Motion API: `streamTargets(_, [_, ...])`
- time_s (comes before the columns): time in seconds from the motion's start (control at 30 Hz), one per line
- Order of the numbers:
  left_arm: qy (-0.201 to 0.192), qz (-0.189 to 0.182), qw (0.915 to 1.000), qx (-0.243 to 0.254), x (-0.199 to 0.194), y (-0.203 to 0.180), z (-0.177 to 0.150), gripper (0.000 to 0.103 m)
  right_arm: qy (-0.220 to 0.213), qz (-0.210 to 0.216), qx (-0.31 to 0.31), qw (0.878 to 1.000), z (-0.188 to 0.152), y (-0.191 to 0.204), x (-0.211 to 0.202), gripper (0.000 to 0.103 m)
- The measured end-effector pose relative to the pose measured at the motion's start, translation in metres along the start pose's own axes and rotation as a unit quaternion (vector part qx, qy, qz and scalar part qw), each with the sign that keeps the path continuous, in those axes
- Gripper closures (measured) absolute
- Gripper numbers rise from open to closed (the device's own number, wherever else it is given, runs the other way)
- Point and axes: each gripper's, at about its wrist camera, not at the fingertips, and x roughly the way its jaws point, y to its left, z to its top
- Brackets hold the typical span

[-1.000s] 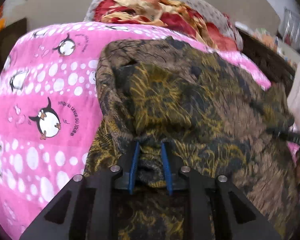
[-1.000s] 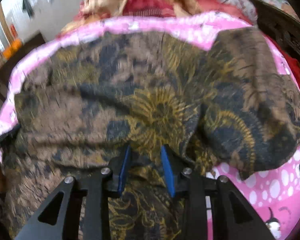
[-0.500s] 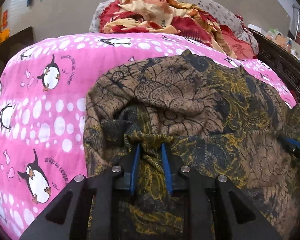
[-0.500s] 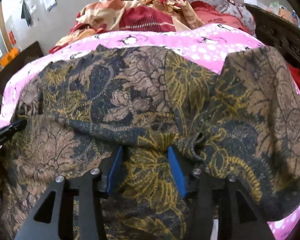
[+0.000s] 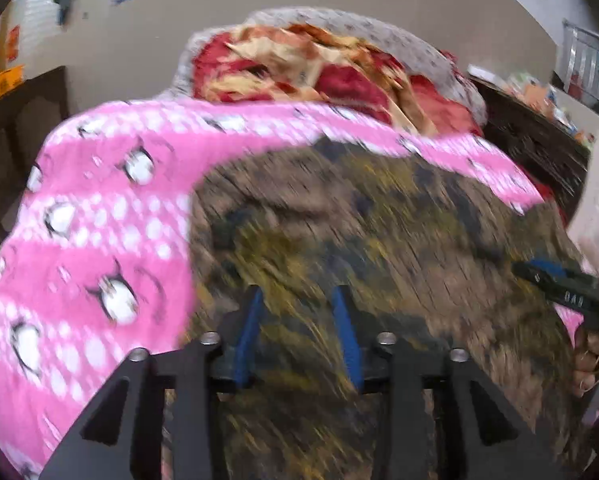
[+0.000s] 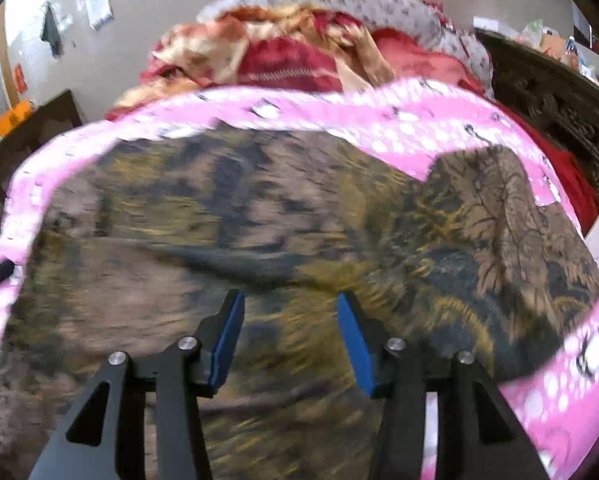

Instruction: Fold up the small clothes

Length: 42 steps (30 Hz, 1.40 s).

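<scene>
My left gripper [image 5: 297, 300] hangs over the brown, yellow and dark floral-patterned cloth garment [image 5: 379, 232], its jaws opening with nothing pinched between the blue pads. My right gripper [image 6: 289, 304] has its jaws spreading wider too, clear of the fabric below. The garment lies spread across the pink penguin-print blanket [image 6: 399, 128] on the bed, one flap reaching toward the far right edge. A red and cream bundle of bedding [image 5: 299, 68] sits beyond.

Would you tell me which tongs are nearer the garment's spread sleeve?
Right. The right tongs, opening empty, hover beside the sleeve; the left tongs, likewise, at the garment's far edge.
</scene>
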Motion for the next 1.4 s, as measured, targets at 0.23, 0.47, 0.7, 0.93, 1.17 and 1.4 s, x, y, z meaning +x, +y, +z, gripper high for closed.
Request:
streamTargets(0.23, [0.036, -0.005, 0.9991, 0.019, 0.030, -0.002, -0.032, 0.083, 0.027, -0.023, -0.056, 0.998, -0.024, 0.039, -0.011, 0.028])
streamTargets(0.47, [0.034, -0.047, 0.9981, -0.021, 0.030, 0.013, -0.033, 0.081, -0.087, -0.078, 0.065, 0.991, -0.005, -0.114, -0.096, 0.027])
streamTargets(0.7, [0.034, -0.034, 0.9988, -0.012, 0.031, 0.007, -0.033, 0.080, -0.054, -0.015, 0.276, 0.960, -0.040, -0.282, -0.067, 0.063])
streamTargets(0.93, [0.033, -0.034, 0.9987, -0.017, 0.032, 0.008, -0.032, 0.080, -0.091, 0.033, 0.313, 0.945, -0.048, -0.304, -0.031, 0.068])
streamTargets(1.17, [0.033, -0.035, 0.9987, -0.019, 0.033, 0.009, -0.032, 0.080, -0.120, 0.004, 0.261, 0.958, -0.030, -0.294, -0.058, 0.099])
streamTargets(1.4, [0.032, -0.037, 0.9986, -0.019, 0.033, 0.010, -0.031, 0.080, -0.226, -0.114, 0.197, 0.947, 0.026, -0.300, -0.204, 0.099])
